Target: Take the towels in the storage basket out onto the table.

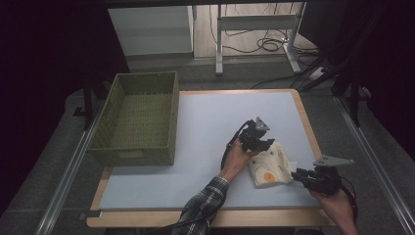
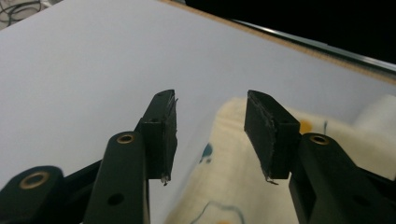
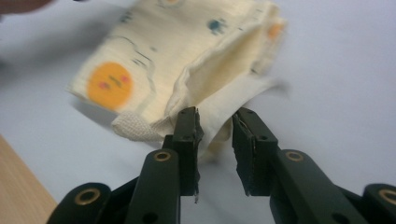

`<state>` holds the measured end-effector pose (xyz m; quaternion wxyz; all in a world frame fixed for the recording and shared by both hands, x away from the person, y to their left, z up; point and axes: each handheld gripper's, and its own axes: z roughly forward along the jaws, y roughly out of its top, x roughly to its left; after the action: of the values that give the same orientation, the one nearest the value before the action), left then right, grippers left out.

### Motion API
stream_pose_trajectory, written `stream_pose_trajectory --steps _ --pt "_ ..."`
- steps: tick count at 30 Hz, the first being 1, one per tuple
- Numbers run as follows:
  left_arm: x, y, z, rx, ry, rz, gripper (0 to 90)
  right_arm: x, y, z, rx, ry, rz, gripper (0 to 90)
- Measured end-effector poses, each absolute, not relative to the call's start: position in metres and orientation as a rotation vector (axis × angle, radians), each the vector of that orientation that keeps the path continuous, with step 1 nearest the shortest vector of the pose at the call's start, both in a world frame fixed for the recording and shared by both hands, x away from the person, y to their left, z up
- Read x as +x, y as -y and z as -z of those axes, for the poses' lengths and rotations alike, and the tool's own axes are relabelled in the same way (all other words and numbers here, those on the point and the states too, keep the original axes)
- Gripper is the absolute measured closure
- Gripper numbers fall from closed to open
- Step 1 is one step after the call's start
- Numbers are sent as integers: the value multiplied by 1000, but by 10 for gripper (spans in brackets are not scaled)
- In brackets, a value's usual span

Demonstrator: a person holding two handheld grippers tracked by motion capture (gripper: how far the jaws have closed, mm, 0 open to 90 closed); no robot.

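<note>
Cream cloth (image 1: 270, 166), folded, lies on bench (image 1: 205, 127) at its near right, btw both grippers. Left gripper (image 1: 258, 141) jaws released, parted above cloth, nothing gripped. Right gripper (image 1: 299, 175) jaws apart around a loose flap, not pinching. Basket (image 1: 139, 122) sits well apart at far left. Regrip low, both layers, before lifting.

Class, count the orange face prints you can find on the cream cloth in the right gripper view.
1: a round orange face at the left of the cloth. Smaller orange marks near its edges are too blurred to tell.
</note>
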<state>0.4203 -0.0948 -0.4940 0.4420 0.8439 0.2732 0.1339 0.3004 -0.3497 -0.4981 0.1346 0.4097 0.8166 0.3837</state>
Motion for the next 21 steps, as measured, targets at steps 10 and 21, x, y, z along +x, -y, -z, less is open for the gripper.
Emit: stream_pose_trajectory --steps 10,21 --pt "414 64 502 2136 -717 -311 511 294 373 481 1218 -2295 -1122 669" --pt "413 50 525 2215 -778 -353 543 318 343 500 1226 -2380 -1048 515"
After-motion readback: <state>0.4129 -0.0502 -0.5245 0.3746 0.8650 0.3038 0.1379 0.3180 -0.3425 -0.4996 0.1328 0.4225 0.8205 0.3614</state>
